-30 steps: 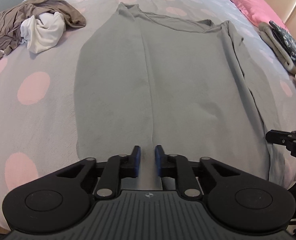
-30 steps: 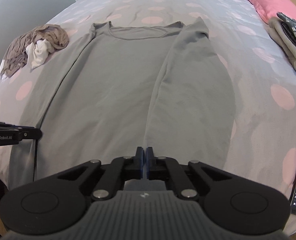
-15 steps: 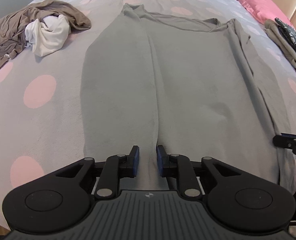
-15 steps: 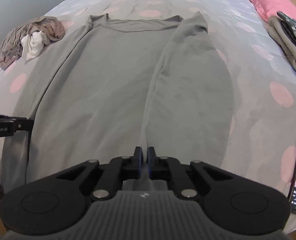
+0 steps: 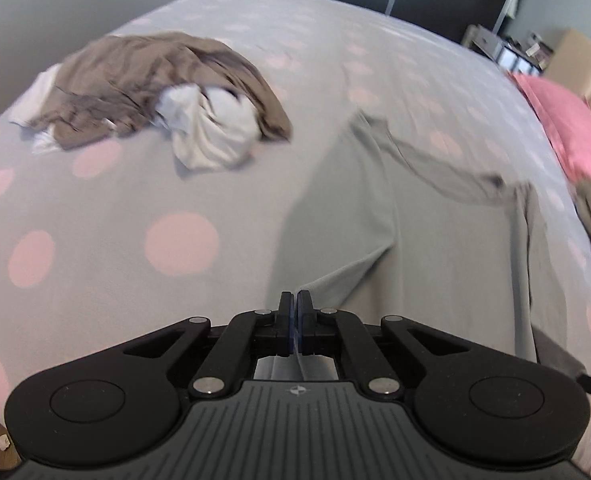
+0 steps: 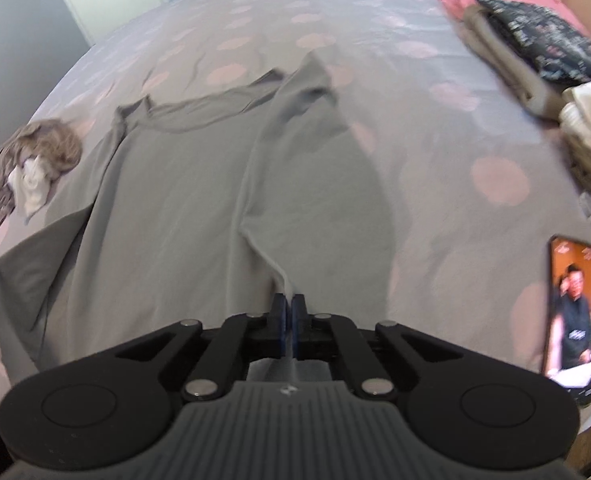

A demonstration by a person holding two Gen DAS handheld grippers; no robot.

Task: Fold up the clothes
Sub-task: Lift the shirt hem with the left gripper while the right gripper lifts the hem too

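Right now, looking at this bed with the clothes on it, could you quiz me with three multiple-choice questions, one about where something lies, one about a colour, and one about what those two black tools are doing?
1. Where does the phone lie?
A. on the pink pillow
B. on the bedspread, right of the grey shirt
C. on the brown heap

2. What colour are the bedspread's dots?
A. pink
B. green
C. blue

3. How do the jaws of both tools stand?
A. wide open above the shirt
B. shut on the grey shirt
C. shut on the white garment

Answers:
1 B: in the right wrist view the lit screen rests on the cover beside the shirt.
2 A: pink spots show across the grey cover.
3 B: the left gripper and the right gripper each pinch a ridge of shirt fabric.
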